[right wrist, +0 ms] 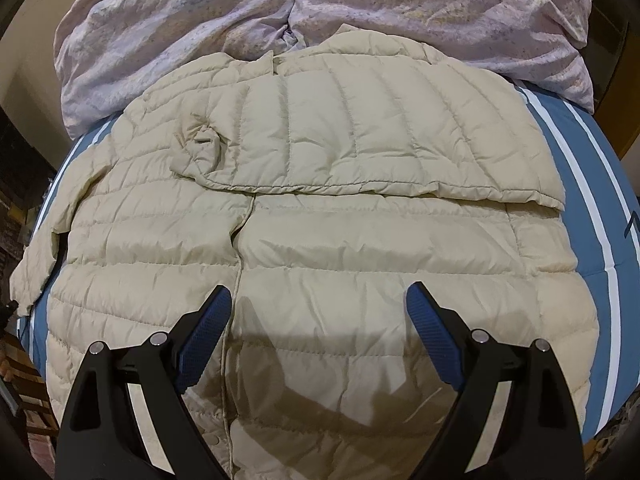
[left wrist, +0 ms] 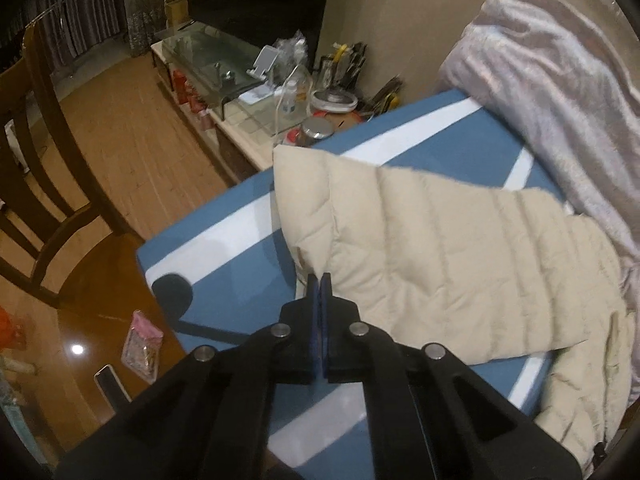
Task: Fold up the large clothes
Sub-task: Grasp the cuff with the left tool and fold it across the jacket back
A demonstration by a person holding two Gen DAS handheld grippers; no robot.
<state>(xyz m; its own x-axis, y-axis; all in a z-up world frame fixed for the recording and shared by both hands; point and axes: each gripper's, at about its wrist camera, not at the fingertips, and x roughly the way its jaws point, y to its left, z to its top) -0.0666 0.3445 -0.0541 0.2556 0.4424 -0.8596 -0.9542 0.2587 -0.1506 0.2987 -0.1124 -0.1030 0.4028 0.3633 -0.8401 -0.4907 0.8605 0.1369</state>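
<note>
Cream quilted puffer jacket (right wrist: 320, 216) lies spread flat on a blue mat with white stripes (right wrist: 576, 184). Front closure runs down the middle, toward the right wrist camera. One sleeve is folded across the chest, its lower edge lying straight from side to side. The other sleeve (right wrist: 36, 256) trails off the mat's left edge in that view. Collar end lies against a pale lilac quilt (right wrist: 360, 4) bunched along the mat's far side.

Left hand-held gripper (left wrist: 319, 280): jaws pressed together, blue pads meeting, tips at the near edge of the folded cream sleeve (left wrist: 420, 248). Whether a pinch of fabric sits between the pads cannot be told; the tips sit right where cloth meets mat.

Right hand-held gripper (right wrist: 319, 300): jaws spread wide, nothing between them, hovering over the jacket's lower body, straddling the closure seam. Its shadow falls on the fabric just below.

Beyond the mat, left wrist view: glossy brown table (left wrist: 100, 320) with a small pink packet (left wrist: 142, 346) and a phone (left wrist: 112, 386) on it. A dark wooden chair (left wrist: 36, 184) stands near its edge. Farther back, wood floor and a low cabinet carrying a glass tank (left wrist: 208, 60), jars and bottles. Curtains along the far wall.
</note>
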